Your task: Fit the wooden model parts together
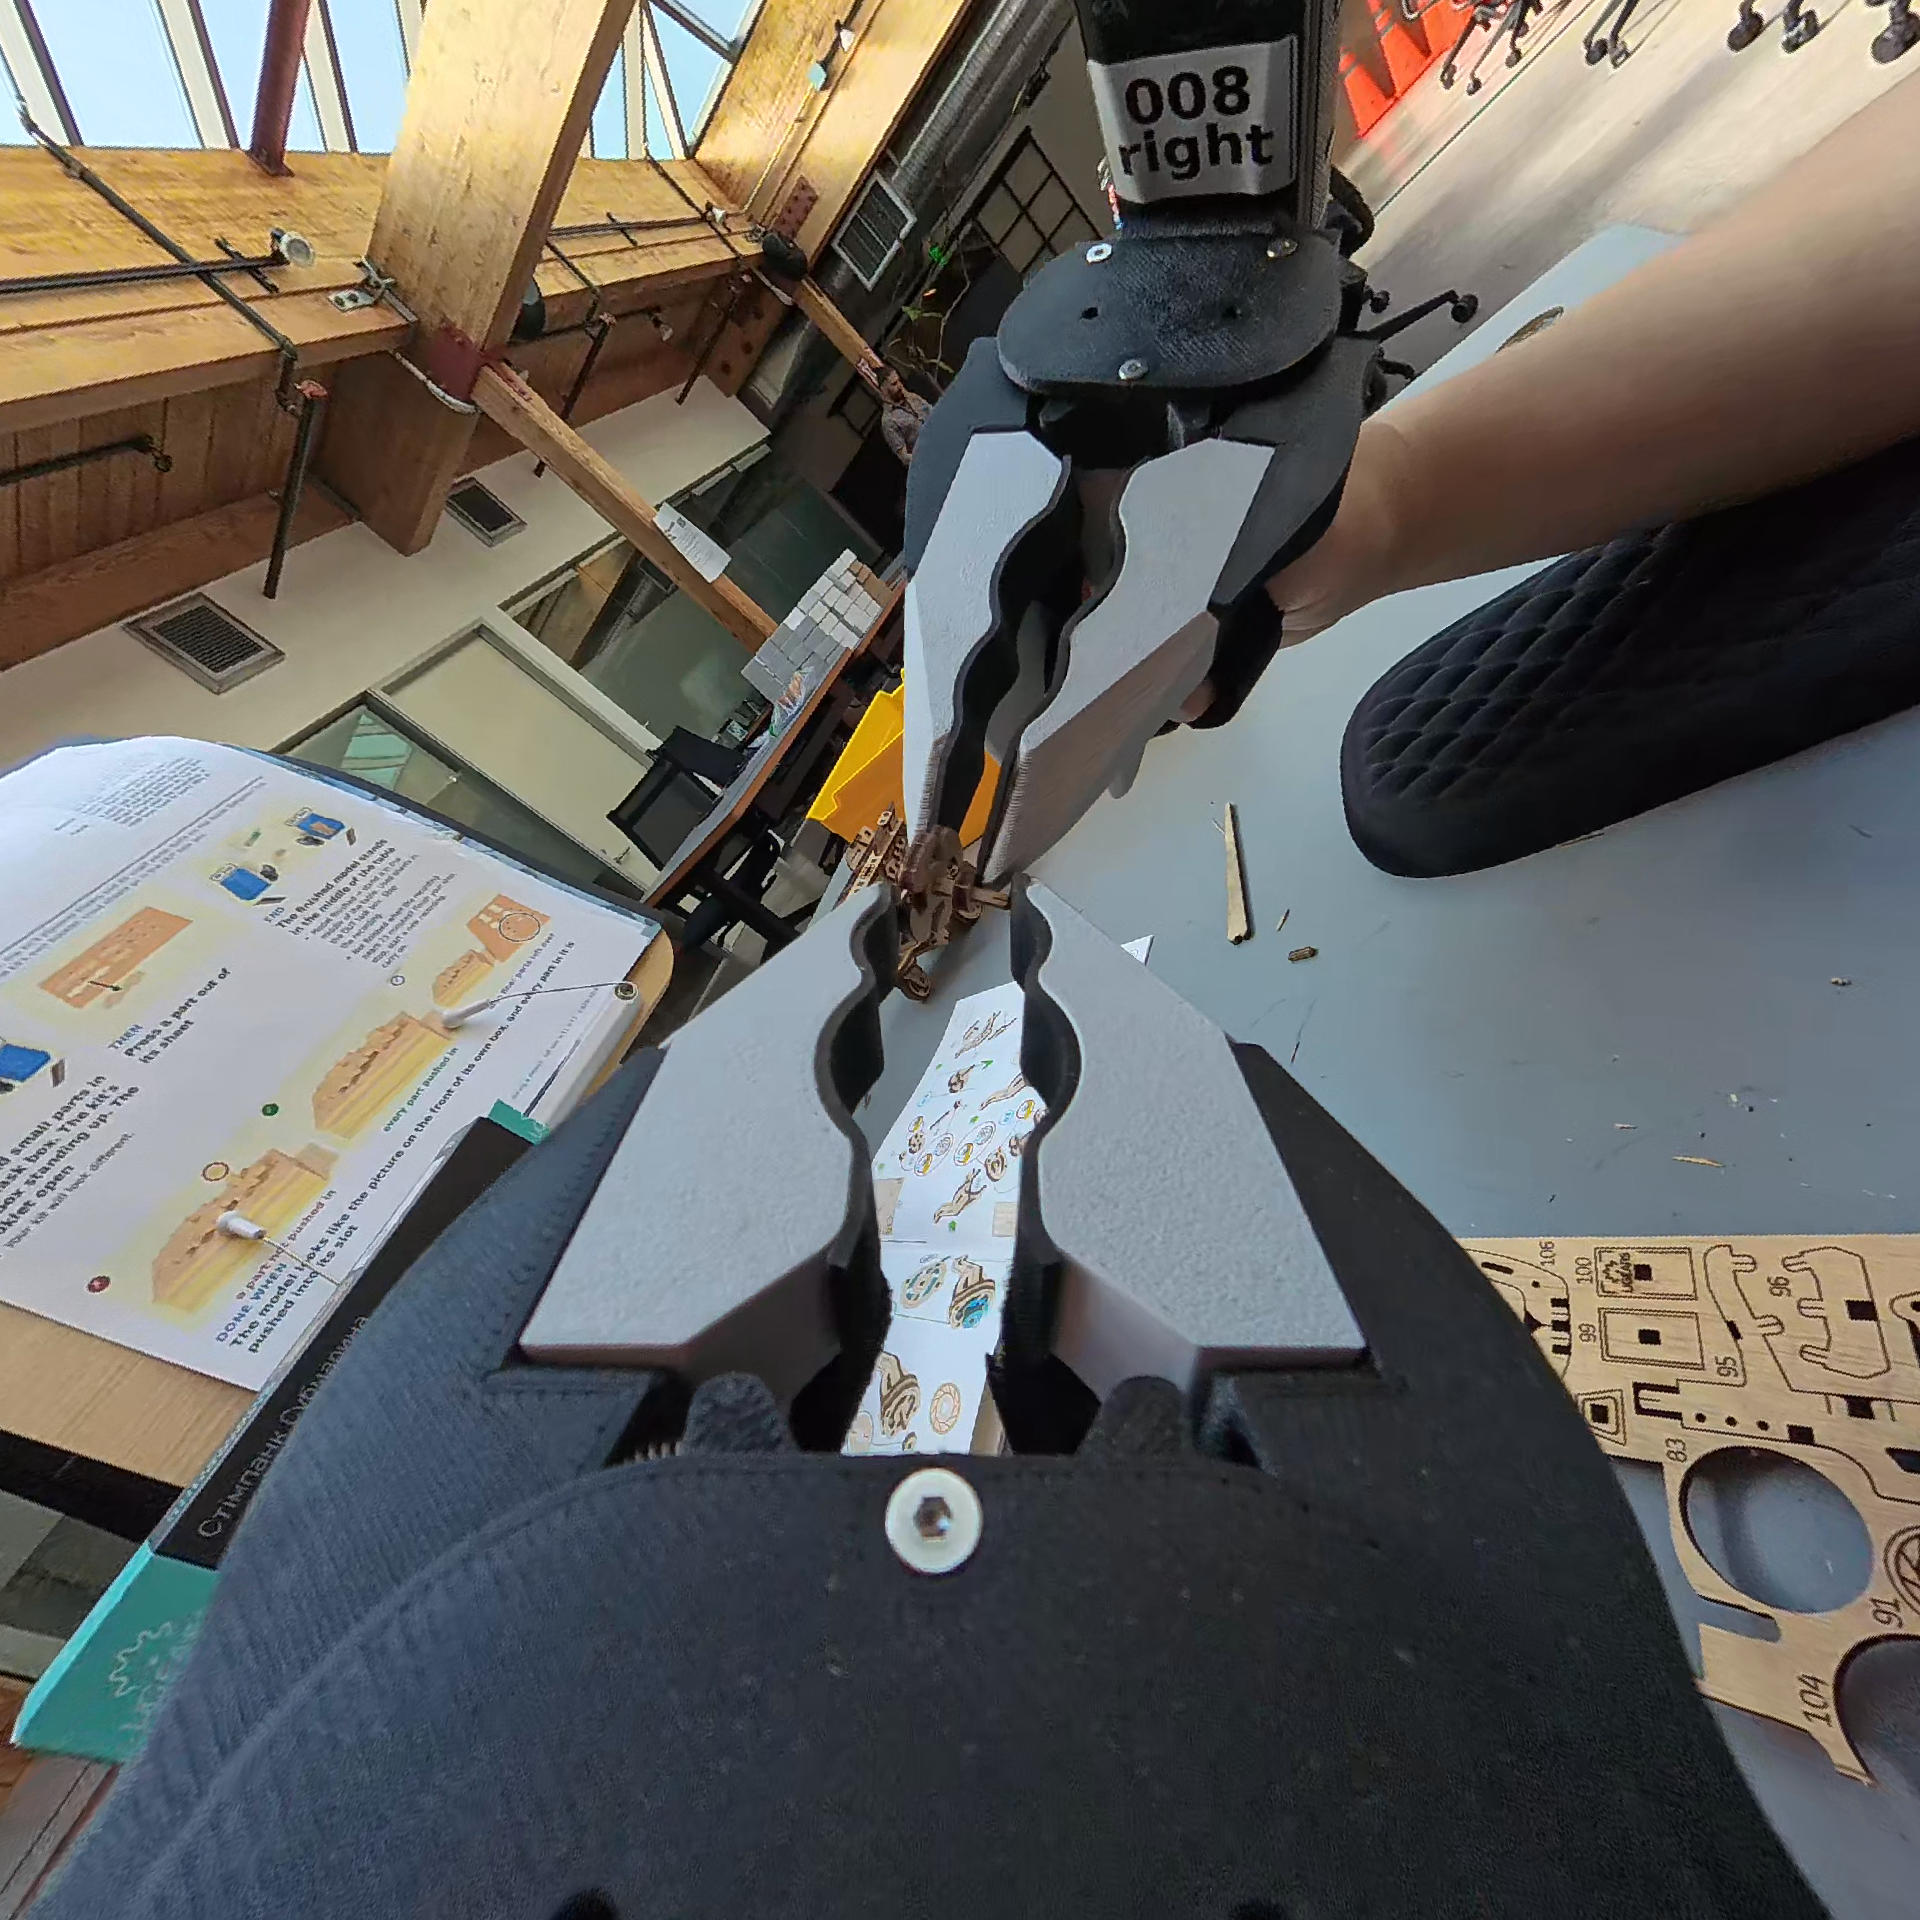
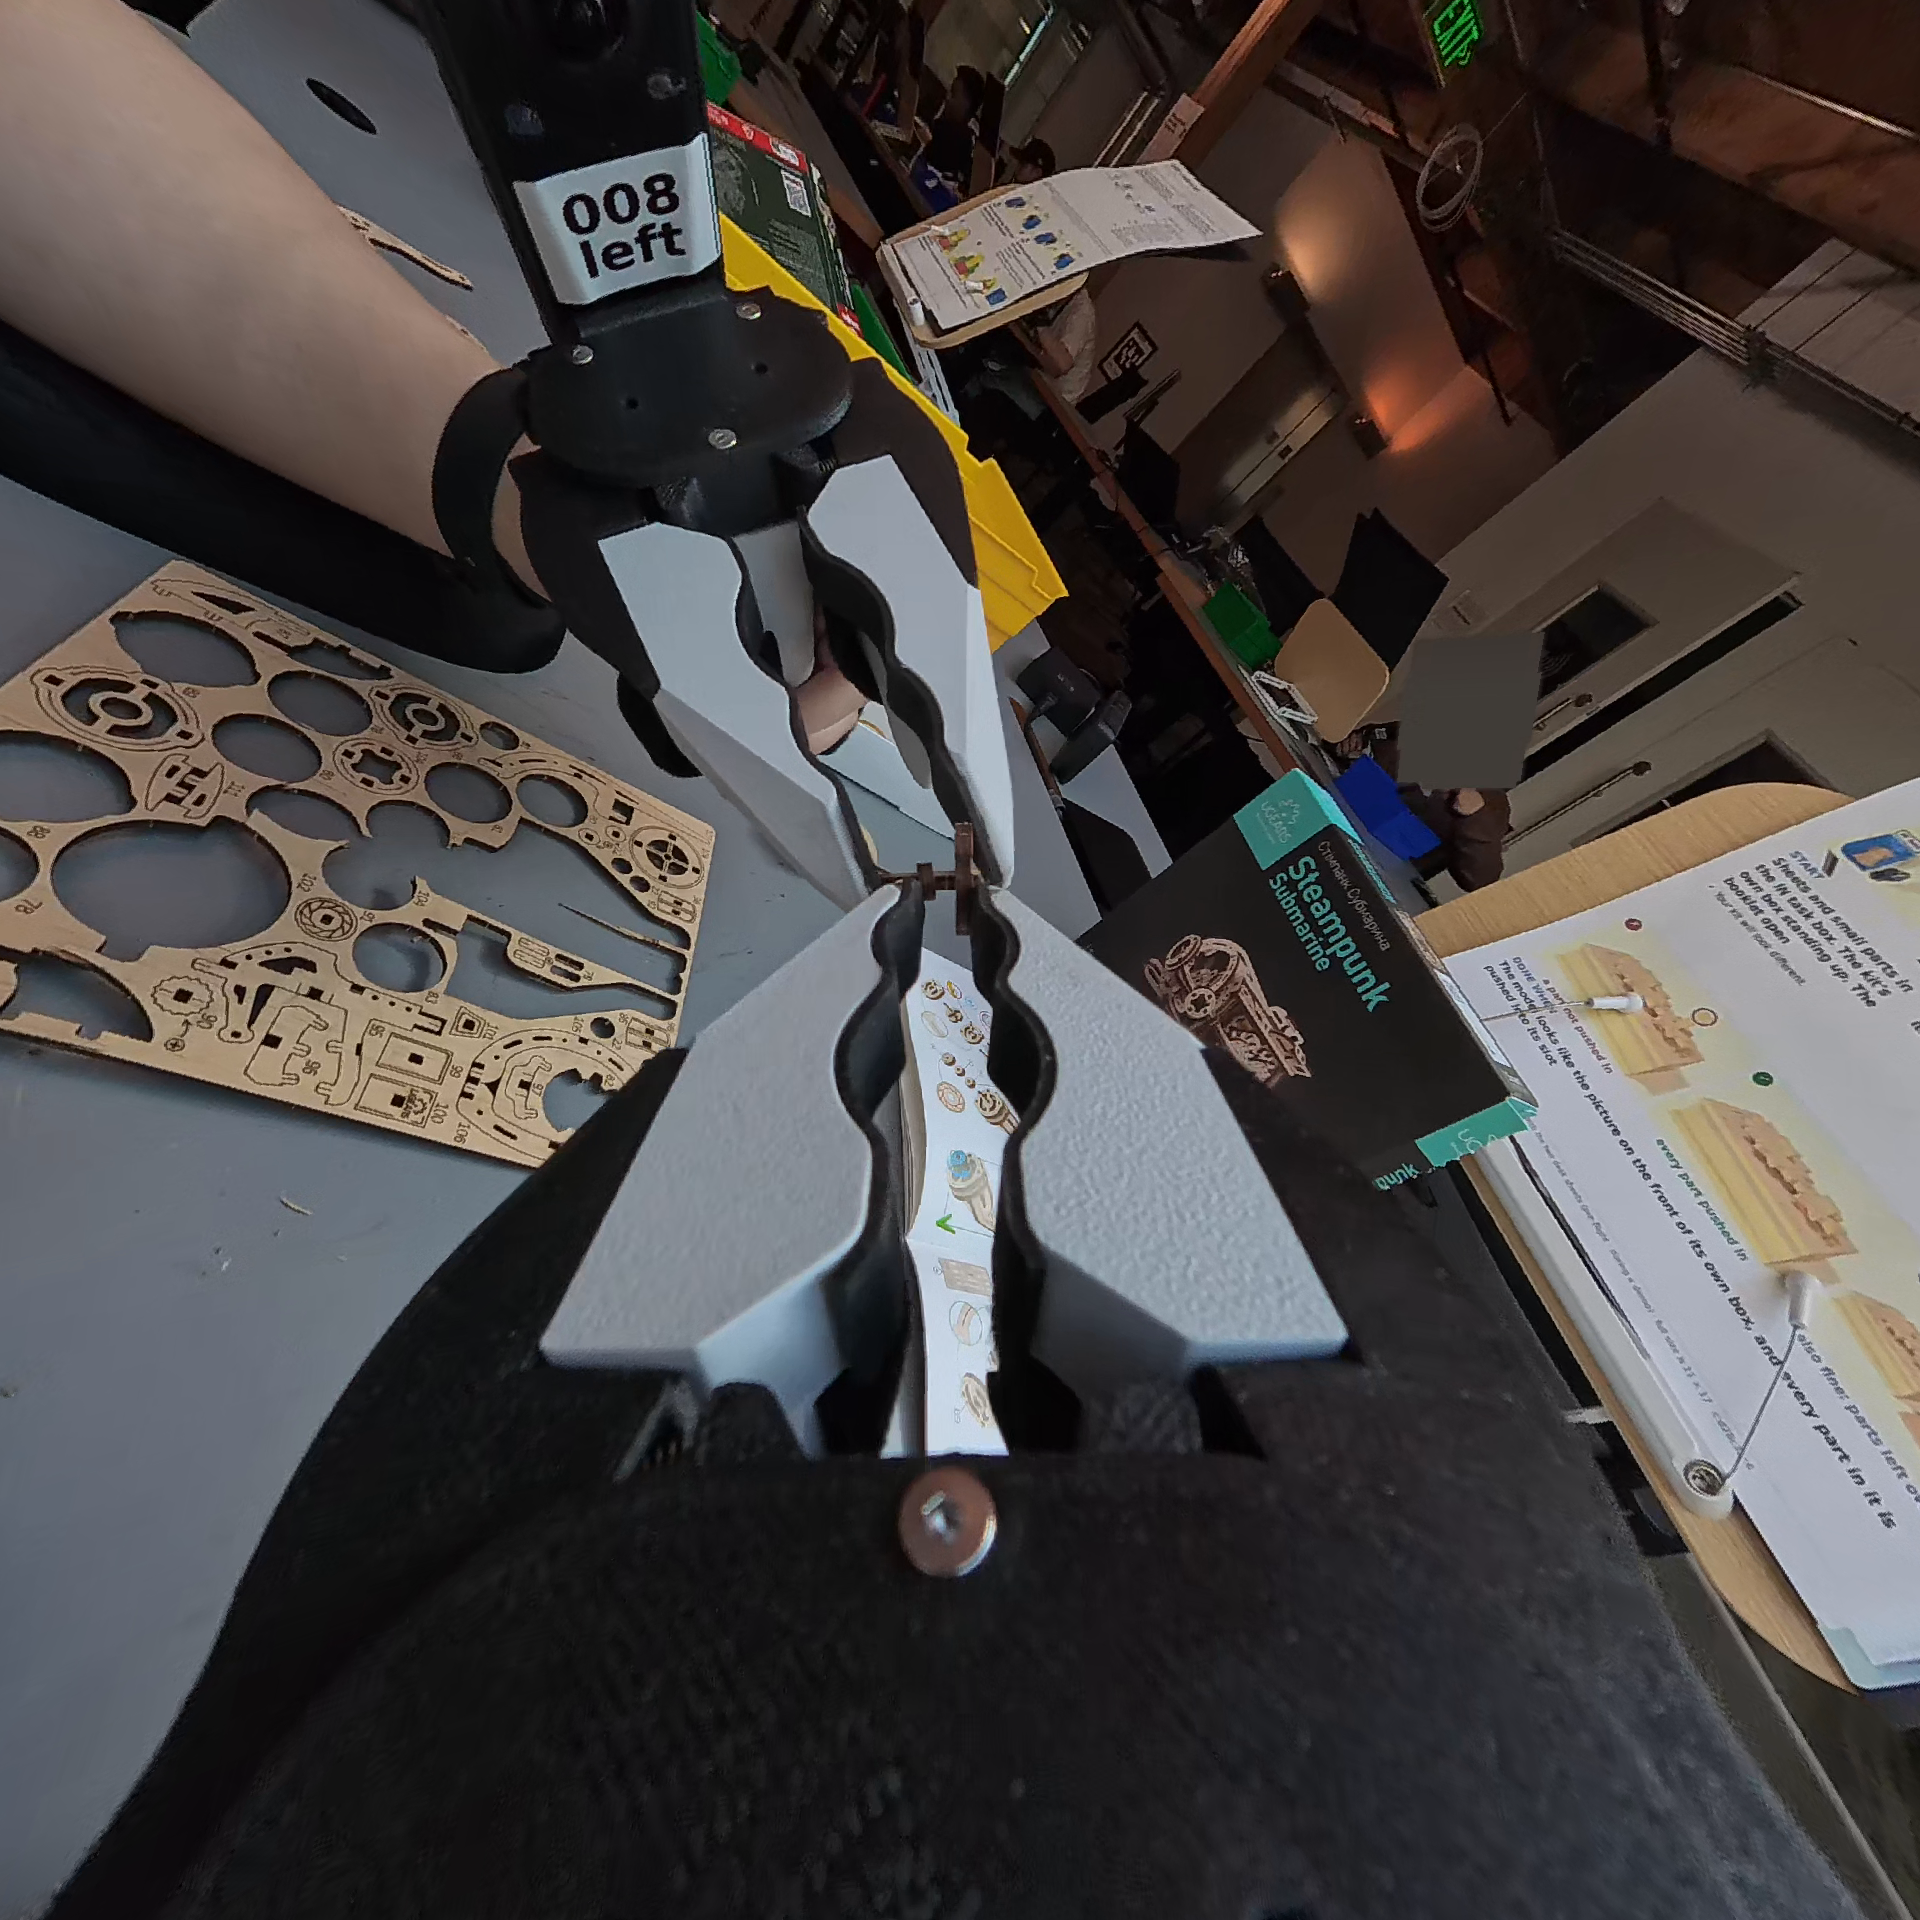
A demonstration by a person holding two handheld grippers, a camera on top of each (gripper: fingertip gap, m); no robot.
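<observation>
A small dark wooden assembly (image 1: 940, 899) hangs in the air between the two grippers, which meet tip to tip above the grey table (image 1: 1507, 1039). My left gripper (image 1: 958, 902) comes from below in its own view and is shut on the assembly's near side. My right gripper (image 1: 961, 847) comes down from above and pinches the far side. In the right wrist view the assembly (image 2: 945, 881) shows as a thin crossed piece between my right gripper (image 2: 945, 902) and the left gripper (image 2: 930, 871). How the pieces join is too small to tell.
A laser-cut plywood parts sheet (image 1: 1714, 1403) (image 2: 312, 883) lies flat on the table. A folded picture booklet (image 1: 966, 1143) lies under the grippers. The dark kit box (image 2: 1309, 997) stands beside an instruction board (image 2: 1714, 1143). A yellow bin (image 2: 987, 499), a black cushion (image 1: 1610, 707) and a wood sliver (image 1: 1234, 873) are nearby. My two grippers' fingertips are within a few centimetres of each other.
</observation>
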